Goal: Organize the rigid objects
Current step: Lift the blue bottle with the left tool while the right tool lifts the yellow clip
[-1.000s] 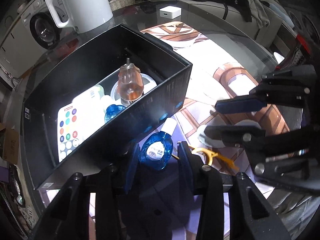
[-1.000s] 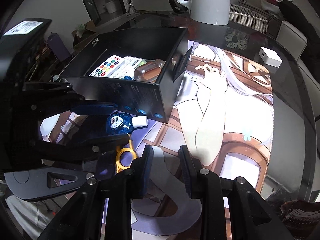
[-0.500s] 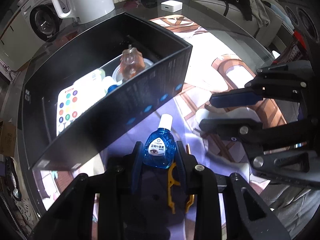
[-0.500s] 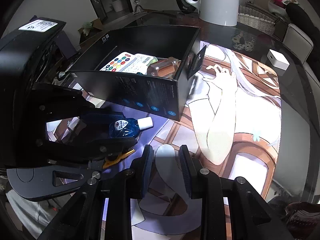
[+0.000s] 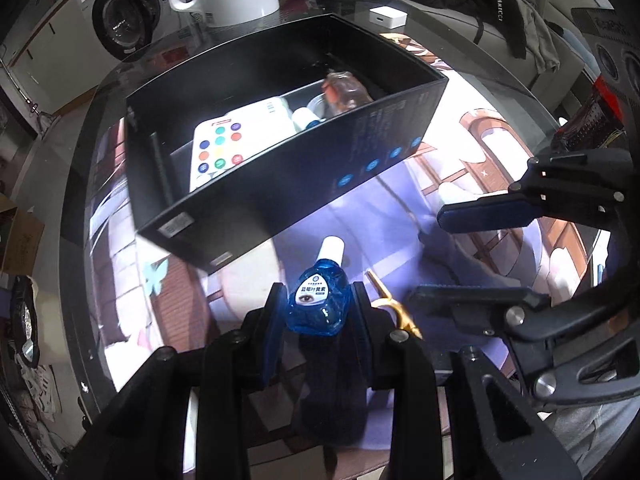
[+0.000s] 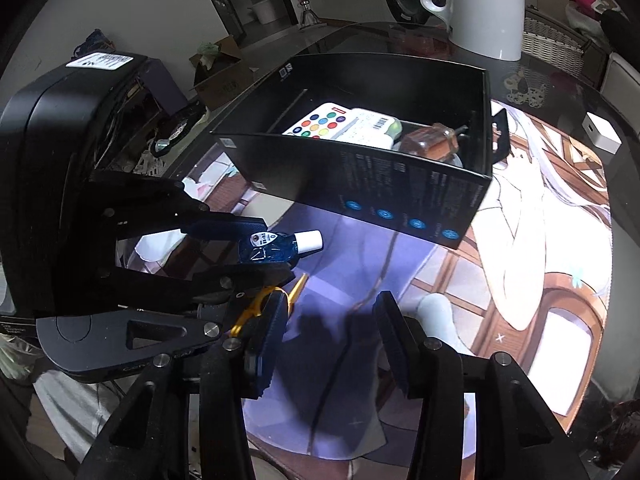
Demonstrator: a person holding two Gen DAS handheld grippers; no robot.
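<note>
Bottle (image 5: 318, 304) (clear blue, white cap, eye label) pinched in left tool (image 5: 317, 312); right tool (image 6: 334, 330) parted, empty.

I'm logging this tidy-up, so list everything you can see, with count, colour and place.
Eye-drop bottle: one, blue with white cap, clamped in the left gripper, outside the box.
Box: one, black, open top, on the mat.
Colour-dot card: one, white, inside the box.
Amber bottle: one, brownish, lying inside the box.
Yellow tool: one, on the mat beneath the left gripper; what kind, I cannot tell.
Kettle: one, white, behind the box.
Small white block: one, on the glass table.
Printed mat: one, under the box.
Left gripper: shut on the eye-drop bottle.
Right gripper: jaws just opened, nothing between them.
</note>
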